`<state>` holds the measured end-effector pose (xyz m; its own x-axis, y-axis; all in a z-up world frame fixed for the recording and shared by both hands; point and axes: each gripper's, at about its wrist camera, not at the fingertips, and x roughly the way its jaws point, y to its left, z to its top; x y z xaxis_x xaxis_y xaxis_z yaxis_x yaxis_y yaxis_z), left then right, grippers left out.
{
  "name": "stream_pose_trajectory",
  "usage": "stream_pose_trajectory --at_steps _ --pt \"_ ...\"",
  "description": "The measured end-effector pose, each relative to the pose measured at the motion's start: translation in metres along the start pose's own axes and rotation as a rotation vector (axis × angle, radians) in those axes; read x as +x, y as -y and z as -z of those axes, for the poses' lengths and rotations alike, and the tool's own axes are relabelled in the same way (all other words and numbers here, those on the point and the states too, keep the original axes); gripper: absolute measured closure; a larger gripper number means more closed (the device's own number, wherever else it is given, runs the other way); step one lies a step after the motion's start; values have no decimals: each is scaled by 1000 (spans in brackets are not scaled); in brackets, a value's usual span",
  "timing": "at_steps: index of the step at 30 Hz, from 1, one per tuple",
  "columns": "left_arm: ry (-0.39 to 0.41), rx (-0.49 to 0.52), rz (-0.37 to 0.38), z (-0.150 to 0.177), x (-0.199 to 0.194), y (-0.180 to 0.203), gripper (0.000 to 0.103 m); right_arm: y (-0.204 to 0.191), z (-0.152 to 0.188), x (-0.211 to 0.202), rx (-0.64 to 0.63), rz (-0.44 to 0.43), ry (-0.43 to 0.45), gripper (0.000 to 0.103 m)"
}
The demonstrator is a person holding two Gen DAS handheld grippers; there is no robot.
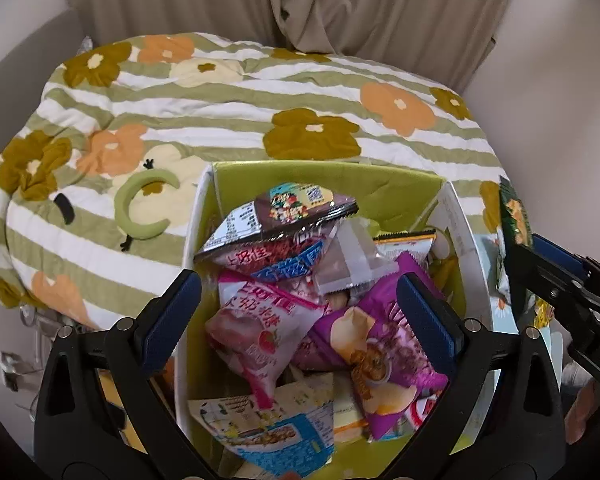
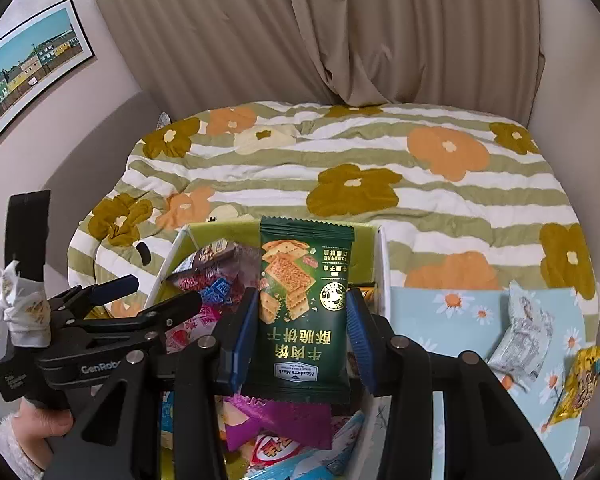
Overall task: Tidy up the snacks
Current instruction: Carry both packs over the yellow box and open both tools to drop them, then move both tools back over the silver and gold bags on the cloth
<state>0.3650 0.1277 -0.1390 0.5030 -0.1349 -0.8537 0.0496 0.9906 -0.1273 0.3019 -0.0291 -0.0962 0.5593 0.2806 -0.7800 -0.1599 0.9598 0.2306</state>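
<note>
Left gripper (image 1: 300, 312) gapes empty above the packed green box (image 1: 324, 178) at frame centre. Right gripper (image 2: 300, 332) clamps a green cracker packet (image 2: 304, 304), centre frame.

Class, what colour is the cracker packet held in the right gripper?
Dark green, seen best in the right wrist view: cracker packet.

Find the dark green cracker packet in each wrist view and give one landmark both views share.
Left wrist view: the dark green cracker packet shows at the far right edge, edge-on, held in the right tongs.
Right wrist view: the packet fills the centre, clamped between the blue pads, above the box.
Shared landmark: the green-lined snack box on the flowered quilt.
</note>
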Motion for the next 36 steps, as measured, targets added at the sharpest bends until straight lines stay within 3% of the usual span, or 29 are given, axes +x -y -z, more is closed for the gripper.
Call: stream_pose_trajectory --at_steps 19,21,23,24,36 --pt "4 -38 -18 30 -25 -36 5 -40 -20 54 -21 -1 -113 63" --pt "0 -48 -18 32 -24 -40 5 -41 -16 59 -19 -4 -120 50" --pt "-7 -54 -17 36 -24 -42 5 -41 -12 59 -15 -13 -117 10" --pt "-12 -55 -16 38 -23 -42 5 -41 -10 58 -14 -18 -111 5" --pt "-13 -53 -3 53 -33 -30 5 -40 9 31 -83 32 -59 2"
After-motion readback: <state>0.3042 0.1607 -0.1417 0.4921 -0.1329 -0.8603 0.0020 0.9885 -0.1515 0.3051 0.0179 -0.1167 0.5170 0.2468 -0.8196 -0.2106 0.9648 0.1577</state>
